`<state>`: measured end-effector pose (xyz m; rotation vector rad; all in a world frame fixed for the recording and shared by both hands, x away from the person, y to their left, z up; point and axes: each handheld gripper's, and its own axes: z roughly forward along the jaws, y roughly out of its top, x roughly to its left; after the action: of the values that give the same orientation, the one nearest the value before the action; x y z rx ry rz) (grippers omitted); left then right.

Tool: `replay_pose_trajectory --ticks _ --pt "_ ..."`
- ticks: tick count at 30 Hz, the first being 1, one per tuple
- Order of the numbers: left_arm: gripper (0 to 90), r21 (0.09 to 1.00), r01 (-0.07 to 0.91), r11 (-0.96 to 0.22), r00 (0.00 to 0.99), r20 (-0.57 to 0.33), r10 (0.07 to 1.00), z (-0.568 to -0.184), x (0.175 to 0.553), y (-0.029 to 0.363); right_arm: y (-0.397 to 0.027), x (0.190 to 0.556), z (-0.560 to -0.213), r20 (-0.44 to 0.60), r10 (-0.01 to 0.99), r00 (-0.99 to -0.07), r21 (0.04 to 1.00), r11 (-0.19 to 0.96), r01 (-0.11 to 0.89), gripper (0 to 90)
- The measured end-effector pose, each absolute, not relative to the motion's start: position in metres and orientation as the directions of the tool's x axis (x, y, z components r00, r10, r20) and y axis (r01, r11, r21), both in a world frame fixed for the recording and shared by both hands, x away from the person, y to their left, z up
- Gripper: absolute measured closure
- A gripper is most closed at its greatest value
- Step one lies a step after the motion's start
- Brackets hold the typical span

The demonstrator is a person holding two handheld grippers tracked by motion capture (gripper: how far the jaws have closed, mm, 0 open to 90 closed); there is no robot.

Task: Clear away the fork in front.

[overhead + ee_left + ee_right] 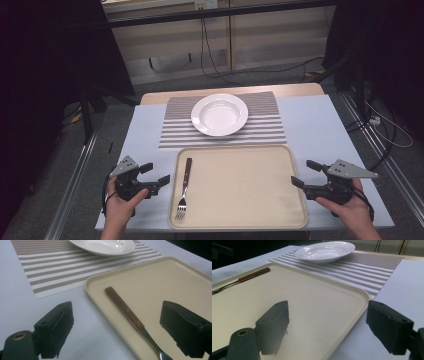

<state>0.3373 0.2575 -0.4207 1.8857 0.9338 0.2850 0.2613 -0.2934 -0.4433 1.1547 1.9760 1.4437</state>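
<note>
A fork with a brown wooden handle lies along the left side of a beige tray, tines toward me. Behind the tray, a white plate rests on a striped placemat. My left gripper is open just left of the tray, level with the fork; in the left gripper view the fork lies between its jaws, farther off. My right gripper is open at the tray's right edge, holding nothing. The right gripper view shows the tray, fork and plate.
The table has a pale blue cover with bare room on both sides of the placemat. Dark stands and cables sit on the floor around the table. The tray's raised rim lies between my left gripper and the fork.
</note>
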Motion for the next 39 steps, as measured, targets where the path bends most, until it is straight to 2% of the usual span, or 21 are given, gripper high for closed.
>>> replay_pose_trajectory --ticks 39 --pt "11.0 0.838 0.49 -0.239 0.671 -0.188 0.717 -0.4241 0.3381 0.2601 -0.3003 0.261 -0.4472 0.118 0.826 -0.551 0.915 0.125 0.383 18.8"
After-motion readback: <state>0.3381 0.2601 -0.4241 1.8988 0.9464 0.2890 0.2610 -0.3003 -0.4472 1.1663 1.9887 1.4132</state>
